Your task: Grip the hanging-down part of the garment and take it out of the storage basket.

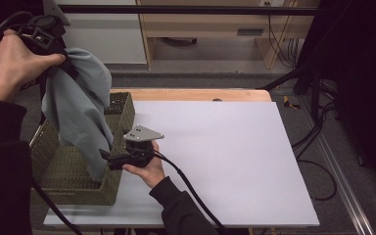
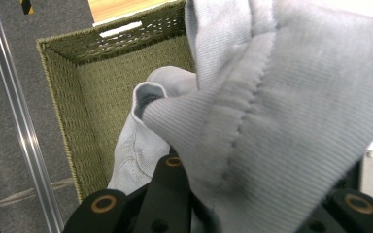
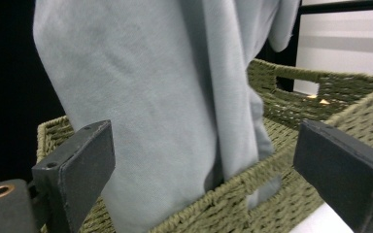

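A grey cloth (image 1: 78, 107) hangs from my left gripper (image 1: 61, 51), which is raised at the top left and shut on its upper end. The cloth's lower end reaches down into an olive woven basket (image 1: 78, 196) at the table's left. In the left gripper view the cloth (image 2: 281, 97) drapes over the jaws of my left gripper (image 2: 199, 204), with the basket (image 2: 68, 121) below. My right gripper (image 1: 108, 159) is low at the basket's right wall, open. In the right gripper view the cloth (image 3: 150, 97) and the basket rim (image 3: 252, 174) lie beyond the spread jaws of my right gripper (image 3: 213, 179).
The basket stands on a white board (image 1: 225, 156) that covers a wooden table (image 1: 191, 94). Wooden furniture (image 1: 210, 24) stands beyond the far edge. Cables (image 1: 318, 137) and a metal rail (image 1: 342, 186) lie on the floor to the right.
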{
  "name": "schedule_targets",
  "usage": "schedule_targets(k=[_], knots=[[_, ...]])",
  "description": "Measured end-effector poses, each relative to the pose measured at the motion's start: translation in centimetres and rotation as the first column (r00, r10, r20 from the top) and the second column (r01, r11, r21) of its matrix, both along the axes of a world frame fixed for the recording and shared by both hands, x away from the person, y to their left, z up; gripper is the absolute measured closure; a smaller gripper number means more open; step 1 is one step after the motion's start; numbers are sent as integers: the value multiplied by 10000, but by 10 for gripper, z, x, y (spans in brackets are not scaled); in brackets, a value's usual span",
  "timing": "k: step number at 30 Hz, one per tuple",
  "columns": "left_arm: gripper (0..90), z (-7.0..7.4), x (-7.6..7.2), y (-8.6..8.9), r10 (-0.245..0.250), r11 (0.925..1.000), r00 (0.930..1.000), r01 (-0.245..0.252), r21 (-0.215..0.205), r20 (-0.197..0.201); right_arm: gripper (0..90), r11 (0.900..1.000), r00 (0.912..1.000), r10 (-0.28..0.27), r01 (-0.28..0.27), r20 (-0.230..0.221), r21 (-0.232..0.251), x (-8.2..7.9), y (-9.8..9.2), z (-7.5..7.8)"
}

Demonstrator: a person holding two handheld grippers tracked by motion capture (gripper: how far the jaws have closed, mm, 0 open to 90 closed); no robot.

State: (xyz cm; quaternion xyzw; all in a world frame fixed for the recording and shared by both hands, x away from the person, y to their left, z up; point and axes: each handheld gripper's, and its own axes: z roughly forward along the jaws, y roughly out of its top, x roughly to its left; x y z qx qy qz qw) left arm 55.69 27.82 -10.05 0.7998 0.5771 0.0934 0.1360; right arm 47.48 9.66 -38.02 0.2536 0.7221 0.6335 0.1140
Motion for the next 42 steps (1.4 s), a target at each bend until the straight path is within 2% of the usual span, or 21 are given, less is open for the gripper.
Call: schedule_targets(k=[9, 11, 16, 18, 19, 21, 27, 28, 31, 34, 36, 42], knots=[[832, 0, -1, 0, 4, 10000, 10000, -4, 47, 2, 76, 9997, 9999, 39, -43, -146, -237, 2, 19, -5], [832, 0, 0, -1, -23, 10000, 10000, 23, 43, 10, 82, 9997, 9995, 82, -89, -301, -228, 2, 25, -5], [832, 0, 0, -2, -50, 10000, 10000, 50, 59, -1, 107, 9990, 9994, 128, -140, -308, -418, 2, 36, -7], [832, 0, 0, -3, -30, 10000, 10000, 30, 56, 59, 161, 9988, 9995, 85, -99, -304, -477, 4, 40, -8], [832, 1, 0, -4, -26, 10000, 10000, 25, 83, 50, 252, 9986, 9996, 97, -111, -277, -511, 5, 45, -9], [832, 0, 0, -4, 17, 10000, 9999, -17, 76, 108, 366, 9978, 9998, 112, -121, -144, -652, 5, 49, -10], [832, 0, -1, -1, -29, 10000, 10000, 28, 80, 69, 829, 9965, 9977, 351, -392, -574, -737, 9, 47, -10], [832, 0, -1, 0, -8, 10000, 10000, 8, 67, 88, 858, 9962, 9972, 449, -493, -606, -721, 10, 44, -10], [833, 0, -1, 1, -33, 10000, 10000, 32, 54, 92, 869, 9935, 9941, 799, -854, -735, -751, 11, 38, -8], [832, 0, -1, 1, -22, 10000, 9999, 21, 38, 122, 871, 9922, 9937, 937, -983, -619, -764, 11, 32, -6], [833, 1, -2, 1, 4, 10000, 9999, -5, 60, 159, 872, 9922, 9927, 983, -1032, -703, -698, 10, 29, -5], [833, 2, -4, 3, 146, 9998, 9994, -150, 112, 318, 872, 9931, 9954, 897, -919, -333, -723, 7, 9, 6]])
